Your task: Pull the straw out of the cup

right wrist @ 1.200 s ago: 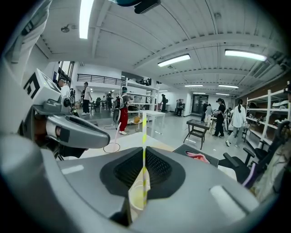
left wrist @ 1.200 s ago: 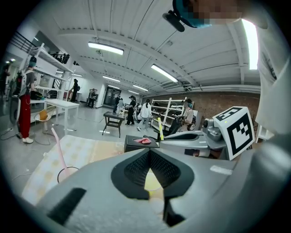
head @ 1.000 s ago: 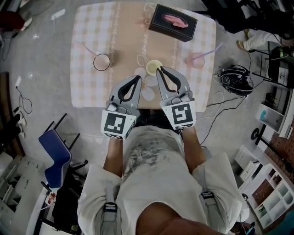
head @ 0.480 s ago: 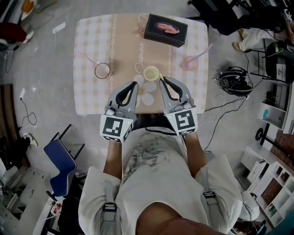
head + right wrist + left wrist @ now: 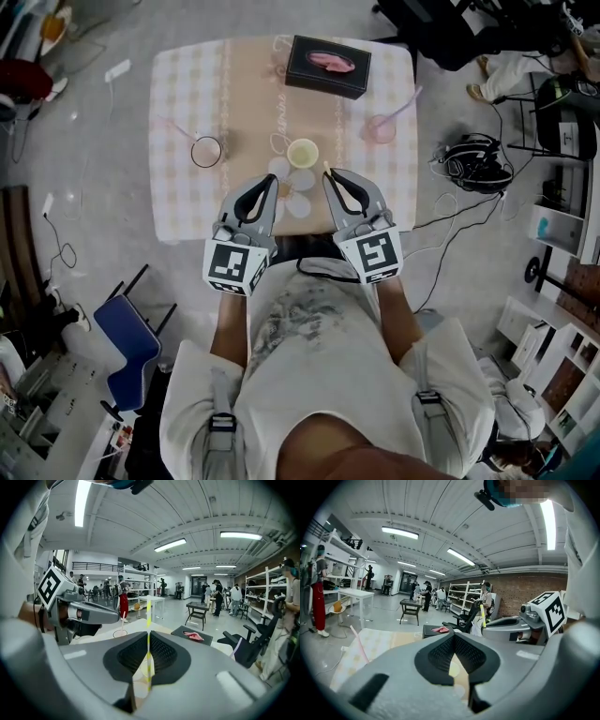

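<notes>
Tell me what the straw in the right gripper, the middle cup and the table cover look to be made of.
The yellow straw, pinched in the right gripper: likely plastic, thin, smooth, seemingly a little see-through.
The middle cup: pale yellow, matte; plastic or paper, too small to tell.
The table cover: checked fabric or vinyl, draping softly at the corners.

Left gripper (image 5: 453, 634) fingers together, apparently empty, yellow straw (image 5: 483, 616) beyond

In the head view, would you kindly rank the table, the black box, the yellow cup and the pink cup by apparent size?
1. table
2. black box
3. yellow cup and pink cup: these look about alike, so I leave them unranked.
</notes>
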